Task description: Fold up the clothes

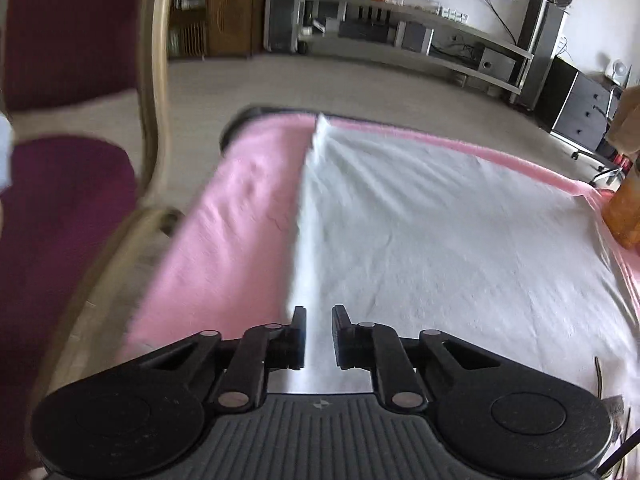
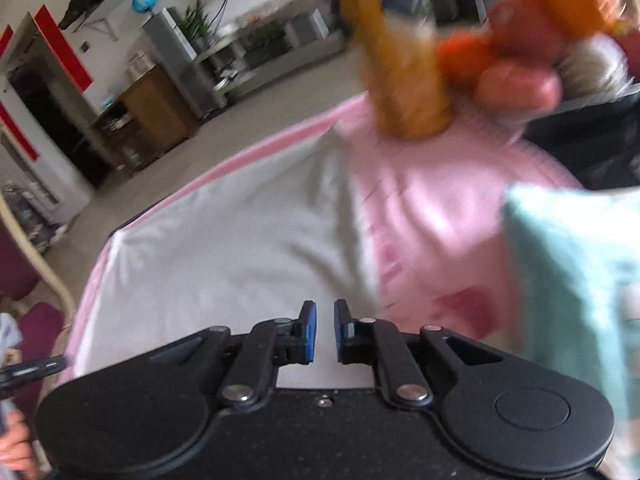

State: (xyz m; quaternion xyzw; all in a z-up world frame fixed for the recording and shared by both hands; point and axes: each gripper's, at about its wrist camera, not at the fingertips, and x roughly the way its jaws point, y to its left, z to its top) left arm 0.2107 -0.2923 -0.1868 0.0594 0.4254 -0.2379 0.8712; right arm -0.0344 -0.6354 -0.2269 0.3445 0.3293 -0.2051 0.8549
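A white garment (image 1: 440, 232) lies spread flat on a pink cloth (image 1: 236, 232) that covers the table. Its left edge runs straight into the jaws of my left gripper (image 1: 319, 312), which stand nearly together with white fabric filling the narrow gap. In the right wrist view the white garment (image 2: 240, 240) fills the middle. My right gripper (image 2: 325, 306) sits at its near edge, just inside its right border, with its blue-padded fingers (image 2: 310, 320) almost together and white fabric between them. Both views are blurred.
A maroon chair (image 1: 68, 216) with a pale frame stands left of the table. An orange bottle (image 2: 404, 60) and a bowl of fruit (image 2: 520, 76) stand at the far right on the pink cloth (image 2: 440, 208). A folded mint-green cloth (image 2: 576, 272) lies at the right.
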